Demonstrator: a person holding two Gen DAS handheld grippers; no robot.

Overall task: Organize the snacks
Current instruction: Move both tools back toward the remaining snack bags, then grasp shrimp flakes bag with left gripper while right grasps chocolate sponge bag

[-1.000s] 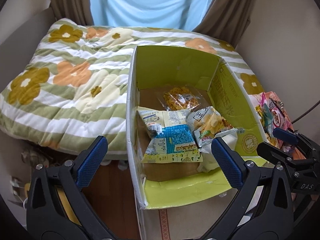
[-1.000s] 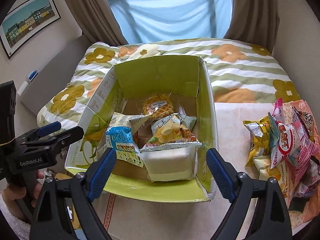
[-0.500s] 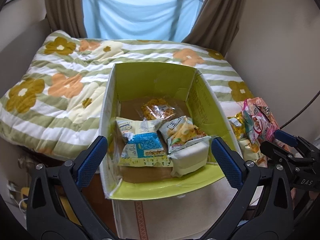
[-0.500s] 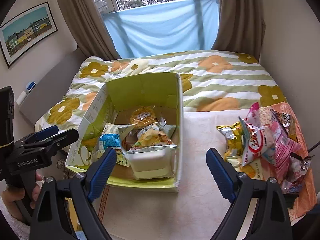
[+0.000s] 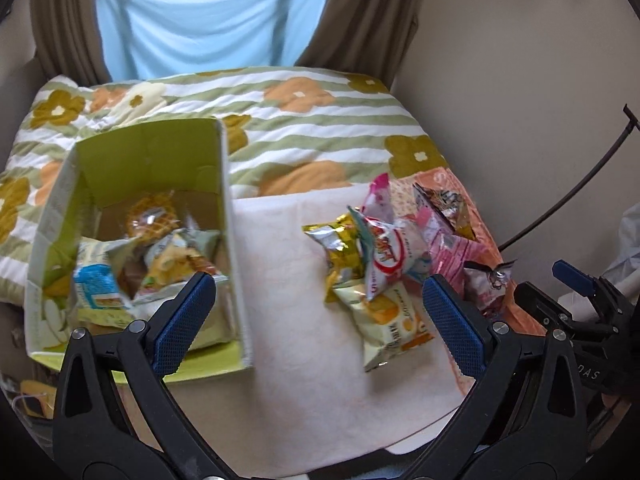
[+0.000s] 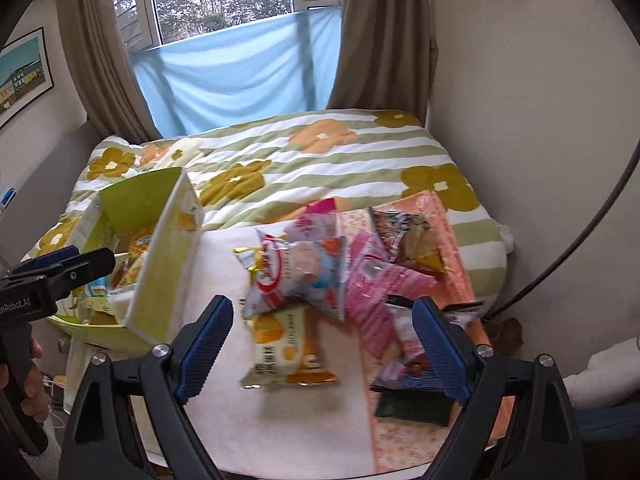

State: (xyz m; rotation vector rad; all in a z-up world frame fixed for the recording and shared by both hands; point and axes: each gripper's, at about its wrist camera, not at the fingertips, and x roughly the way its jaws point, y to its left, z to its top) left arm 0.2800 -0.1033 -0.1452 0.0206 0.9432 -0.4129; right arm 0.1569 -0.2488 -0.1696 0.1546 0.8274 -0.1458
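A green cardboard box [image 5: 224,216] [image 6: 168,276] holds several snack packs, among them a blue-and-white pack [image 5: 96,284] and a waffle pack [image 5: 152,216]. A loose pile of snack packs lies on the white cloth to its right: a red-and-white pack [image 5: 384,252] [image 6: 300,276], a yellow pack [image 5: 340,248], an orange-and-white pack [image 5: 388,320] [image 6: 280,356] and pink packs [image 6: 380,284]. My left gripper [image 5: 316,320] is open and empty, in front of the gap between box and pile. My right gripper [image 6: 324,340] is open and empty, close above the pile.
A white cloth [image 5: 288,320] covers the table. An orange patterned cloth [image 6: 448,240] lies under the pile's right side. A flowered quilt [image 5: 304,124] covers the bed behind. The wall [image 5: 520,80] and a black cable [image 6: 592,240] are to the right.
Both grippers have swung right, away from the box and toward the snack pile. Both stay open and empty. The box contents look unchanged.
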